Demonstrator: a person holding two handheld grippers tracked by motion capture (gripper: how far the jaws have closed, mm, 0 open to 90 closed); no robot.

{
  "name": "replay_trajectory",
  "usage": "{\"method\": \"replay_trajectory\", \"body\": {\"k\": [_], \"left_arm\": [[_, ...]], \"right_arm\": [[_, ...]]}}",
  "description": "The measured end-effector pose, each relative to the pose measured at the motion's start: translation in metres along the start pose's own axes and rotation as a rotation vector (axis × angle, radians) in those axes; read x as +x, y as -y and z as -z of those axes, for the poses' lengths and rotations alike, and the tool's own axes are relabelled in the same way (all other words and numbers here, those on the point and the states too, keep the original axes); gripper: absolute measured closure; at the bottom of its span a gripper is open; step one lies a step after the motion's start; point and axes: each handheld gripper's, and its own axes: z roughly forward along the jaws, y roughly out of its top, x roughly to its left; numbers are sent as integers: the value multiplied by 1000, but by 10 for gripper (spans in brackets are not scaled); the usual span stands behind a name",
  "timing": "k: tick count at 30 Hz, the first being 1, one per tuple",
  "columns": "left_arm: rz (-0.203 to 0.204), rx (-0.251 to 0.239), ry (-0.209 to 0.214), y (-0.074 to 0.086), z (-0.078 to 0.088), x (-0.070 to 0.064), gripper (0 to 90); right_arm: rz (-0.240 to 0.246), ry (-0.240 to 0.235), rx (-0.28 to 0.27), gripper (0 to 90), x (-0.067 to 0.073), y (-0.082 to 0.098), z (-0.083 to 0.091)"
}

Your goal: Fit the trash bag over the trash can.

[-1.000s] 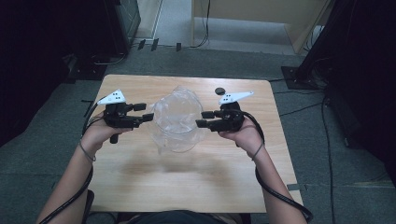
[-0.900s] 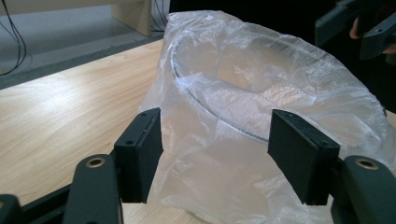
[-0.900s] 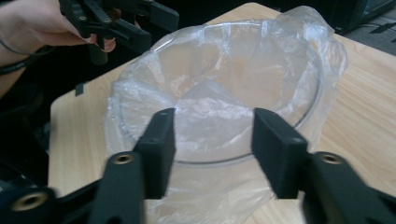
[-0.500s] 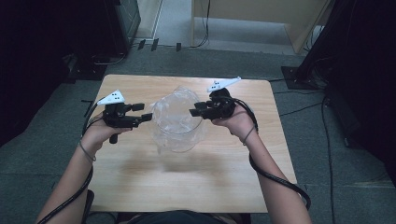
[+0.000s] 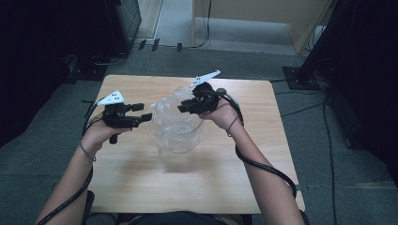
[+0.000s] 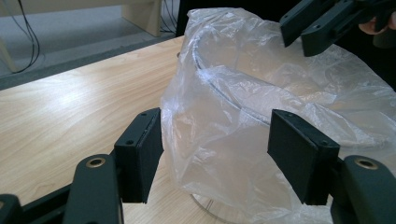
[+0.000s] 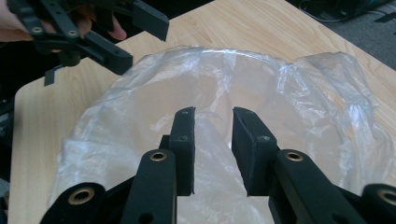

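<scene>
your right gripper [image 5: 183, 107], jaws just closing but still apart, hovers over the clear plastic bag [image 5: 176, 123] lining the round container; your left gripper [image 5: 146, 114] gapes beside it.

Clear plastic bag [image 5: 176, 123] lining a round clear container [image 5: 180, 143], upright at the table's centre, slightly towards the far side. Bag is thin, crinkled, translucent, its mouth open upward, with film draped loosely over the rim and bunched higher on the far edge. Container looks like a glass or plastic bowl, hard to tell through the film.
</scene>
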Motion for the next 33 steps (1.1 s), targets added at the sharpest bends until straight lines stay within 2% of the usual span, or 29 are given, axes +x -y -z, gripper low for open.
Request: {"method": "replay_trajectory", "body": {"k": [7, 11, 13, 14, 15, 16, 17, 18, 20, 21, 22, 23, 24, 27, 29, 31, 33], "left_arm": [[6, 9, -2, 3, -3, 2, 346], [12, 11, 0, 4, -4, 2, 347], [11, 18, 2, 5, -5, 3, 346], [11, 18, 2, 5, -5, 3, 346], [13, 23, 1, 5, -5, 3, 346], [13, 23, 1, 5, -5, 3, 346], [13, 26, 0, 6, -6, 3, 346], [13, 26, 0, 6, -6, 3, 346], [13, 30, 0, 6, -6, 3, 346], [10, 33, 1, 6, -7, 2, 346], [10, 33, 1, 6, -7, 2, 346], [10, 33, 0, 6, -7, 2, 346], [10, 33, 0, 6, -7, 2, 345], [13, 36, -1, 6, -7, 2, 345], [13, 39, -2, 7, -7, 2, 345], [11, 38, -2, 7, -7, 2, 345], [6, 39, -5, 7, -7, 3, 346]], "right_arm": [[13, 28, 47, 668, -9, -6, -8], [16, 39, 108, 644, -13, -7, -18], [54, 51, 181, 540, -13, -4, -28], [54, 51, 181, 540, -13, -4, -28], [87, 51, 237, 462, -12, -1, -34], [87, 51, 237, 462, -12, -1, -34], [155, 59, 290, 400, -10, 0, -38], [155, 59, 290, 400, -10, 0, -38], [175, 42, 317, 299, -8, 1, -41], [169, 36, 333, 237, -8, 0, -42], [169, 36, 333, 237, -8, 0, -42], [188, 24, 355, 165, -6, 1, -44], [188, 24, 355, 165, -6, 1, -44], [230, 14, 365, 154, -3, 1, -45], [241, -8, 371, 164, -2, -1, -43], [244, -5, 362, 173, -2, -2, -43], [235, 17, 317, 266, -2, -9, -38]]}}
